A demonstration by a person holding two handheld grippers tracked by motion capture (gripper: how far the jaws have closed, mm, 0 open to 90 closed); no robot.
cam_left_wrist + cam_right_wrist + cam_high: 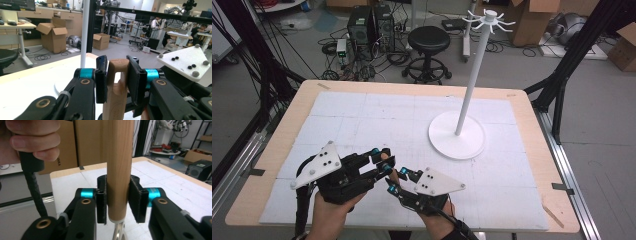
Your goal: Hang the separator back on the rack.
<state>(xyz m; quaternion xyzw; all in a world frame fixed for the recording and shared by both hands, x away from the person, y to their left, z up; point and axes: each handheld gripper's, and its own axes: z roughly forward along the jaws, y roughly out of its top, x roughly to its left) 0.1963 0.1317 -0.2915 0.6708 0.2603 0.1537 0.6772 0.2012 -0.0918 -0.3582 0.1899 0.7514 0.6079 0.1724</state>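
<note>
Two grippers low on the table (532,125), down near six o'clock in the high view, noses almost touching. Left gripper (379,161) at about seven o'clock, jaws pointing toward two o'clock, pinching the looped end of a wooden handle (117,82) — clamped tight on both sides in the left gripper view, slot in the wood visible just above the pads (101,80). Right gripper (398,181) just beside it at six o'clock, jaws aimed back toward ten o'clock, squeezed on the round shaft of the same wooden handle, near its lower end where a metal piece (119,230) pokes out. Handle caught between the two grippers, mostly hidden from above, standing upright in both gripper views. White stand (472,80) well apart at about two o'clock from the grippers, round base flat on the white mat (362,115), thin pole rising to a ring of hooks. Hand (32,137) wrapped round a black grip at eleven o'clock in the right gripper view. Black stool (428,42) off beyond the far table edge at twelve o'clock.
</note>
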